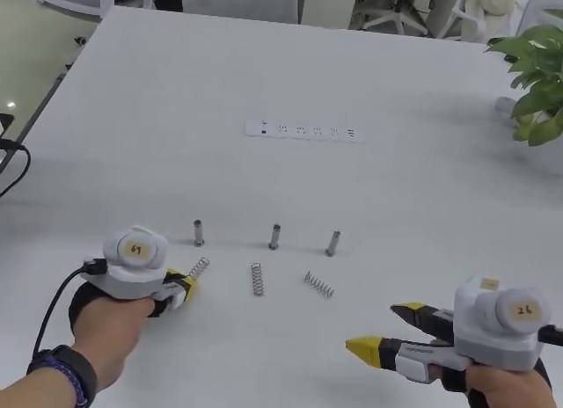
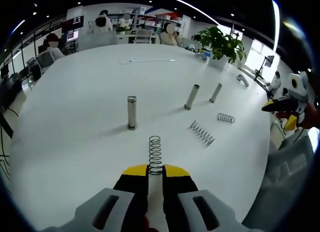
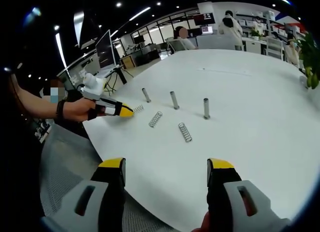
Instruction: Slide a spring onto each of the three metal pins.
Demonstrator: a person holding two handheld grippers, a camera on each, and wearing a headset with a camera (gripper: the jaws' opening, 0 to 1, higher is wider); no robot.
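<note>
Near the closest pin (image 2: 131,112), the left gripper (image 2: 155,169) pinches one spring (image 2: 155,151) by its end; light and bendy, it will likely wobble, while the right gripper (image 3: 165,167) gapes empty.

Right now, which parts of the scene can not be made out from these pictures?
- Left gripper view: the near end of the spring is hidden between the yellow tips of the left gripper.
- Head view: the plant is cut off by the right edge.
- Head view: the power strip is too small to count its sockets.
- Head view: how the middle pin is fixed to the table is too small to tell.
</note>
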